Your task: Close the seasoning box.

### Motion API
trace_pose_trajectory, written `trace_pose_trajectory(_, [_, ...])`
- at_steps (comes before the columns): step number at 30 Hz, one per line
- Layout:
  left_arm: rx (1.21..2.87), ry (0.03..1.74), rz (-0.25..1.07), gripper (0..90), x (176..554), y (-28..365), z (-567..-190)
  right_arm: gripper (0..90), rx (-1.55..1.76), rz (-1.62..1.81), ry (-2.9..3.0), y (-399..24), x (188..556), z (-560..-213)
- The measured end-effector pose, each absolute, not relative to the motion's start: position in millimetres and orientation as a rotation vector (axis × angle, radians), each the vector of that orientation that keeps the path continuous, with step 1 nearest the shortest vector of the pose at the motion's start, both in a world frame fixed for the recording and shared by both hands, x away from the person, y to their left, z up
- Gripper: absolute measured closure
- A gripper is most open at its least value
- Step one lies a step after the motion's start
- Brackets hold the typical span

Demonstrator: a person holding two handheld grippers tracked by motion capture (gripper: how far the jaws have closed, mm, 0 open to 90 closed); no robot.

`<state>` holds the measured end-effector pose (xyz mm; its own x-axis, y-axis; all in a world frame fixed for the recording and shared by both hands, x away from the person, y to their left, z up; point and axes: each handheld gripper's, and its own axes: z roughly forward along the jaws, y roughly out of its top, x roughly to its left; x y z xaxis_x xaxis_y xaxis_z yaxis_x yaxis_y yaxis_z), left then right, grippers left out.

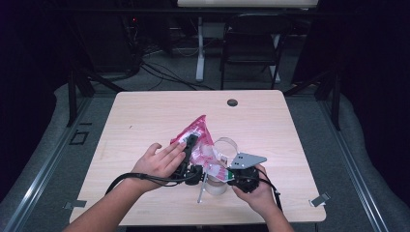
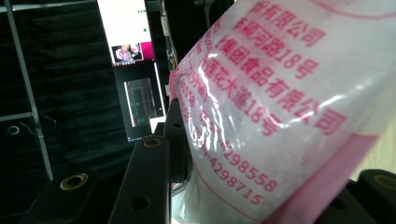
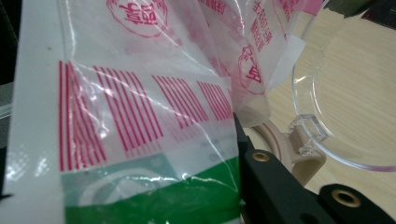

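A pink and white plastic bag [image 1: 198, 131] with red print is held up over the wooden table [image 1: 145, 116] between both grippers. My left gripper [image 1: 190, 144] is shut on the bag's side, and a hand lies along it. In the left gripper view the bag [image 2: 280, 116] bulges between a black finger [image 2: 144, 182] and the other one at the bottom right. My right gripper [image 1: 221, 175], under its grey plate [image 1: 246, 160], is shut on the bag's green and striped end [image 3: 140, 140]. A clear jar [image 1: 216, 186] stands below the bag with its round clear lid [image 1: 226, 145] flipped open.
A thin pale stick [image 1: 200, 193] lies by the jar near the table's front edge. A dark cable hole [image 1: 232, 102] sits at the table's far side. A black folding chair [image 1: 251, 43] and a desk leg [image 1: 199, 48] stand behind the table.
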<state>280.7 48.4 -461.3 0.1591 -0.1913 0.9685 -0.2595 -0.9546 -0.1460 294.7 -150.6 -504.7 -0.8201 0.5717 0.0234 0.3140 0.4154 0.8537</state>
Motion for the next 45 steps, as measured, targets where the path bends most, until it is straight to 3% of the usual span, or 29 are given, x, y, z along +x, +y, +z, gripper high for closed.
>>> trace_pose_trajectory(45, [2.349, -0.499, 1.956, 67.5, 277.0, 41.2, -460.4, 90.0, 0.767, 1.317, 2.443, -147.1, 295.7, -507.5])
